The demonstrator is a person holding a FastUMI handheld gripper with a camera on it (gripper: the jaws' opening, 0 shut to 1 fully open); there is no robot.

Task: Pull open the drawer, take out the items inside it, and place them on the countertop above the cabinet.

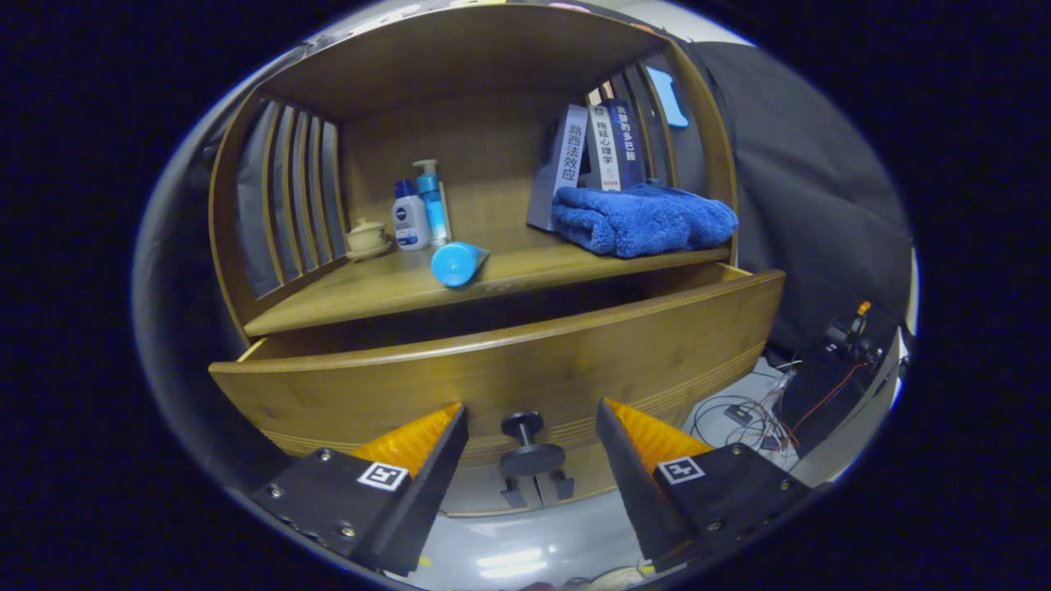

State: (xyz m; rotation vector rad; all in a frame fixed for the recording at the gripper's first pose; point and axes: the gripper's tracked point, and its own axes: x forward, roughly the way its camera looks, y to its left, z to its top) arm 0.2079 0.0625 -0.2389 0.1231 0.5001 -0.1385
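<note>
A wooden cabinet has its drawer (pixel 509 369) pulled partly out, its curved front facing me. The dark round knob (pixel 525 439) on the drawer front sits between my two fingers, and neither touches it. My gripper (pixel 532 414) is open, its fingertips close to the drawer front. The drawer's inside is dark and its contents are hidden by the front panel. On the countertop (pixel 386 287) above lie a blue tube (pixel 457 263) on its side and a folded blue towel (pixel 644 217).
At the back of the countertop stand two bottles (pixel 419 213), a small lidded cup (pixel 367 238) and several leaning books (pixel 595 148). Slatted wooden sides close the shelf left and right. Cables and a dark device (pixel 821 377) lie on the floor right of the cabinet.
</note>
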